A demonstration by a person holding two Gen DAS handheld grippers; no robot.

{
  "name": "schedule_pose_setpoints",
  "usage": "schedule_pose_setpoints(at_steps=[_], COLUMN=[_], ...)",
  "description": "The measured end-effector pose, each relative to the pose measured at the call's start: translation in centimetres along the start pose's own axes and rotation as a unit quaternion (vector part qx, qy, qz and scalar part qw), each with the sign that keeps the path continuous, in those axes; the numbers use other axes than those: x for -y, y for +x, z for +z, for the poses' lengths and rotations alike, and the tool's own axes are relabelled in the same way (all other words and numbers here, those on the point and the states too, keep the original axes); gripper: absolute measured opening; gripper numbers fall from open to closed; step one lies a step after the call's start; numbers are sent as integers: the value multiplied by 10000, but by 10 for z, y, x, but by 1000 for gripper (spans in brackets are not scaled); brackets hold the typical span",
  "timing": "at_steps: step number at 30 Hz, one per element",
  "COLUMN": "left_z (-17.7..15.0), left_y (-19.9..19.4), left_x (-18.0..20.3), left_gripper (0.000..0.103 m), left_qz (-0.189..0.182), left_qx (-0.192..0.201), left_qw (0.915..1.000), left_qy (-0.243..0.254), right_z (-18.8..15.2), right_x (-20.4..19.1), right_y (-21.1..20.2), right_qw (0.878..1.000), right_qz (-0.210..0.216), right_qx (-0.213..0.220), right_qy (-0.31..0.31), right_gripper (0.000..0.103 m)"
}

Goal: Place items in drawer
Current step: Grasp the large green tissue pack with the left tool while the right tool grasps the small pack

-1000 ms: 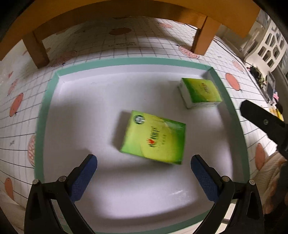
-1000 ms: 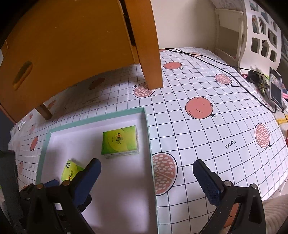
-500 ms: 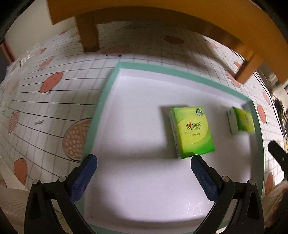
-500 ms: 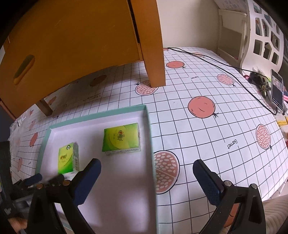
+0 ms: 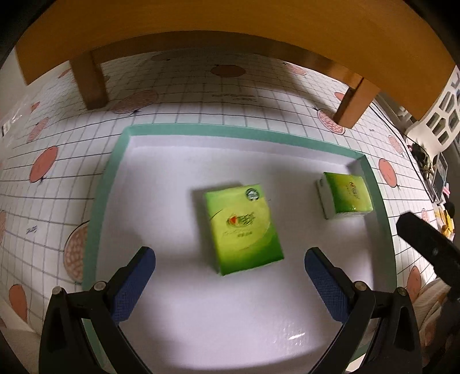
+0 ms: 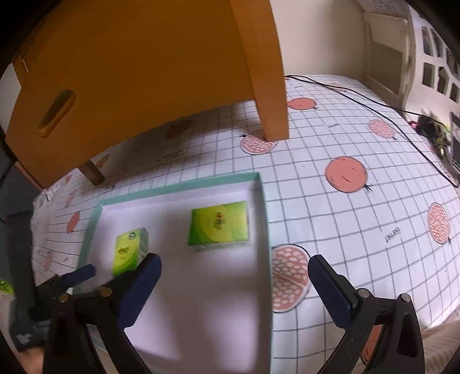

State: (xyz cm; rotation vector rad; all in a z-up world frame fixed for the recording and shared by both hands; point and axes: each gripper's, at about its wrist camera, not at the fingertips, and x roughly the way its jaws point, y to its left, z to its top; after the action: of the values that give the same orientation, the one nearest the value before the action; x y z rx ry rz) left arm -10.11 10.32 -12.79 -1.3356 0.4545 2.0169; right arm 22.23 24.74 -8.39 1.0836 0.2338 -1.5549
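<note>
Tissue pack [image 5: 243, 228] recentred between fingers since earlier frame; left gripper [image 5: 230, 283] spread wide, empty; right gripper [image 6: 234, 287] likewise.

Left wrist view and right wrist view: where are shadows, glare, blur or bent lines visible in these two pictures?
Left wrist view: the green tissue pack in the middle is slightly blurred; a small glare streak lies on the white tray floor; the orange wooden cabinet throws a shadow on the checked cloth. Right wrist view: the grid lines bend towards the edges, and the corners are dark.
</note>
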Motion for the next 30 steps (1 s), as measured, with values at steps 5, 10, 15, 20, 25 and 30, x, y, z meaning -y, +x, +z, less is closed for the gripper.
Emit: schedule_pose_setpoints(at_steps=[5,10,15,20,25,30], left_z=[4,6,9,9,9,9], left_y=[7,13,15,15,15,14], left_x=[0,-4,-4,-3,-4,-10], left_gripper=[98,88,87,84,81,80], left_qz=[-139,-209,-253,-178,-76,-16], left_qx=[-2,-51,-61,-50,-43,-28], left_qw=[9999,9998,9996,9998,9999,9999], left_qy=[-13,-41,-97,-63,-50,-113], right_z=[15,22,24,25,25,23], right_x=[-9,-19,-21,-20,-24,-31], right_y=[12,34,51,63,70,74], right_qw=[9997,9982,9967,9959,9946,9933], right_qz=[101,111,76,51,72,224], right_qx=[-78,-337,-502,-628,-686,-759], right_qy=[-203,-487,-636,-655,-782,-847], right_gripper=[92,82,80,80,79,76])
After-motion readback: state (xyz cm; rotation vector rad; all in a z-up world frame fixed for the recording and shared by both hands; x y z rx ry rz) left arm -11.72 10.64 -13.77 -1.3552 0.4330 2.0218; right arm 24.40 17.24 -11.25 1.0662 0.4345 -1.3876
